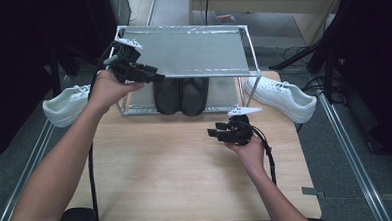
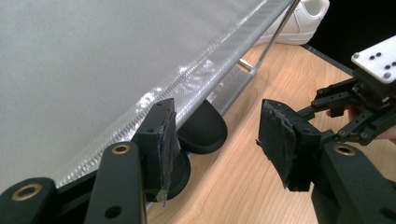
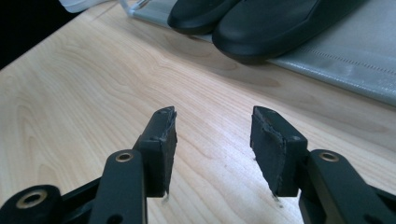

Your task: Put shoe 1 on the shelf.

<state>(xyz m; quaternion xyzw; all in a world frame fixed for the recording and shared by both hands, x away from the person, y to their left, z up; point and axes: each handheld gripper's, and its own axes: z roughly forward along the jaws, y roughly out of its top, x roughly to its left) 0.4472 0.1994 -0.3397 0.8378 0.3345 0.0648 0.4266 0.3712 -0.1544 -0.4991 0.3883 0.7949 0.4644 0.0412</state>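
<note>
1. nearest the camera, the person's two forearms come in over the wooden table (image 1: 151,162).
2. right gripper (image 1: 216,132) hangs over the table's middle right, jaws released, nothing between them.
3. left gripper (image 1: 155,74) is up at the rack's (image 1: 191,53) left front corner, jaws spread, gripping nothing.
4. black shoes (image 1: 181,95) sit side by side on the rack's lower shelf, toes toward us.
5. a white sneaker (image 1: 279,98) lies right of the rack, another white sneaker (image 1: 66,105) on the left.

The rack's top shelf (image 1: 191,50) hides the black shoes' (image 1: 181,96) heels, perhaps more.
</note>
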